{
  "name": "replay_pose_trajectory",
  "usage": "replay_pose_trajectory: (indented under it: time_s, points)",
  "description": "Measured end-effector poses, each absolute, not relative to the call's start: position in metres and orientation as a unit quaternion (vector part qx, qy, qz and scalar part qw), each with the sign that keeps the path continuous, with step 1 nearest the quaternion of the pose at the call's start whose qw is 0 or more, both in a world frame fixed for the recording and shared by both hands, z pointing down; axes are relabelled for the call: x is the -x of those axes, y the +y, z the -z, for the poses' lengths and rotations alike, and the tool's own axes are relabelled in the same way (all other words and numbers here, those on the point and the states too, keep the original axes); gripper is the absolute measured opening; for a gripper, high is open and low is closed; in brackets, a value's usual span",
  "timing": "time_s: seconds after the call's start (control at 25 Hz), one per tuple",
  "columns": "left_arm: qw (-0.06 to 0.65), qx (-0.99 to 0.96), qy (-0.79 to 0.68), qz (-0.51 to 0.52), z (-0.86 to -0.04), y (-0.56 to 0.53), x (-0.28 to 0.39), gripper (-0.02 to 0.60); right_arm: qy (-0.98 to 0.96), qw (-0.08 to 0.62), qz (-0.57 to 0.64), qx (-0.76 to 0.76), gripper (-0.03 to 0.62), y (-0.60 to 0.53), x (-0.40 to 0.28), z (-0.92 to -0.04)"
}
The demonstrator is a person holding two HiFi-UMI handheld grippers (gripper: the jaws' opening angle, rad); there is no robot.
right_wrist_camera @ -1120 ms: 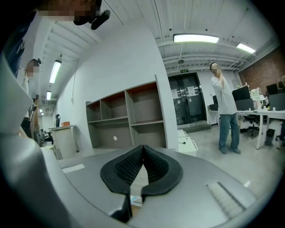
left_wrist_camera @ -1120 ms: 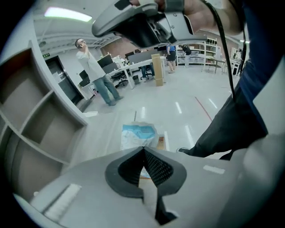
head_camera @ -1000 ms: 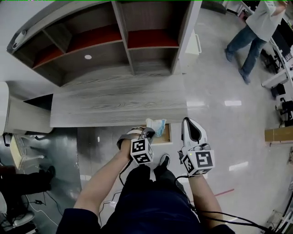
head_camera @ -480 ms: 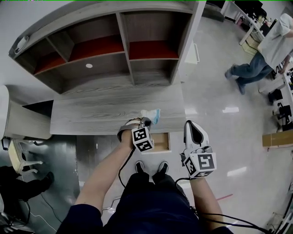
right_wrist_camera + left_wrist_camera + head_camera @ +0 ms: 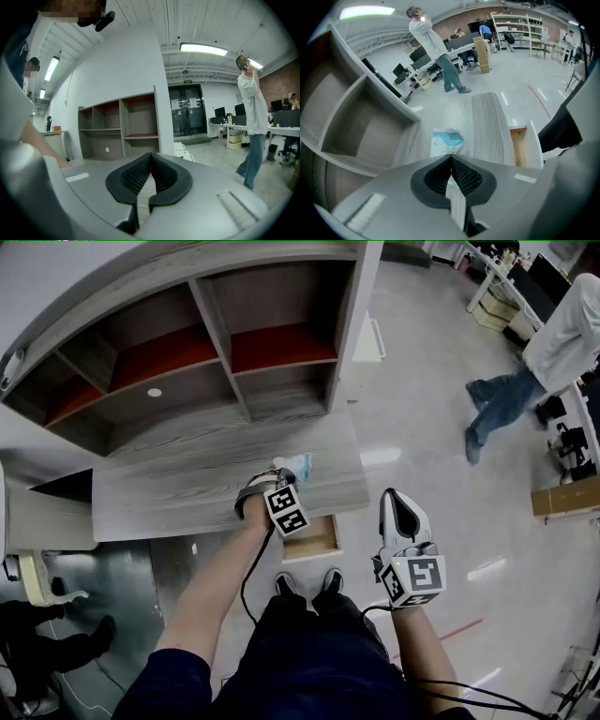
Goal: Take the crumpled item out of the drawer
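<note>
Nearest in the head view, the wearer's two dark shoes (image 5: 330,579) are seen on the glossy floor (image 5: 422,437) below the desk edge. To the right of them the right gripper (image 5: 394,498) is held over the floor, clear of the furniture. In the right gripper view, the right gripper (image 5: 151,154) is shown with its jaws closed pad to pad, and nothing is held between them.

Just beyond the shoes, a drawer (image 5: 317,536) is pulled out from under the desk at its right end. Only its light wooden inside is seen. In the left gripper view the same drawer (image 5: 518,146) is seen at the right, standing open beside the desk.

The left gripper (image 5: 279,479) is held over the near right part of the grey wood-grain desk (image 5: 187,488). In its own view, the left gripper (image 5: 451,157) is seen with its jaws closed, their tips pinching the near edge of the crumpled item (image 5: 446,140). This white and blue piece is held out of the drawer and lies on the desk top, just ahead of the jaws. In the head view the crumpled item (image 5: 295,465) is seen near the desk's right end.

Farther back, a shelf unit (image 5: 234,362) is set on the desk. Its upper compartments are floored in red, and a small white disc (image 5: 155,392) is fixed to a lower back panel.

Far right, a person (image 5: 544,362) in a white top and jeans is seen on the floor.
</note>
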State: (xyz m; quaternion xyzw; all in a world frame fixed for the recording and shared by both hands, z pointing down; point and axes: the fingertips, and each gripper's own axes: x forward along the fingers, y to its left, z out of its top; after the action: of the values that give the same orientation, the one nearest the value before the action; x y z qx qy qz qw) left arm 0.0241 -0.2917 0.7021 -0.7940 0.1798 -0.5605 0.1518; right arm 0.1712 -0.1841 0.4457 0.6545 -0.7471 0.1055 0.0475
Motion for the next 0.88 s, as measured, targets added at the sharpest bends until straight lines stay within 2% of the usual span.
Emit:
replay_pose_trajectory:
  time_s: [0.4,0.88]
  points:
    - [0.089,0.829,0.241,0.497,-0.678,-0.306,-0.034,0.038,-0.739,0.045,-0.108,-0.663,0.006,-0.184,-0.18,-0.446]
    - [0.028,0.874,0.374,0.308,-0.534,-0.323,-0.005,0.038,-0.758,0.024,-0.073,-0.648,0.006,-0.218,-0.174,-0.414]
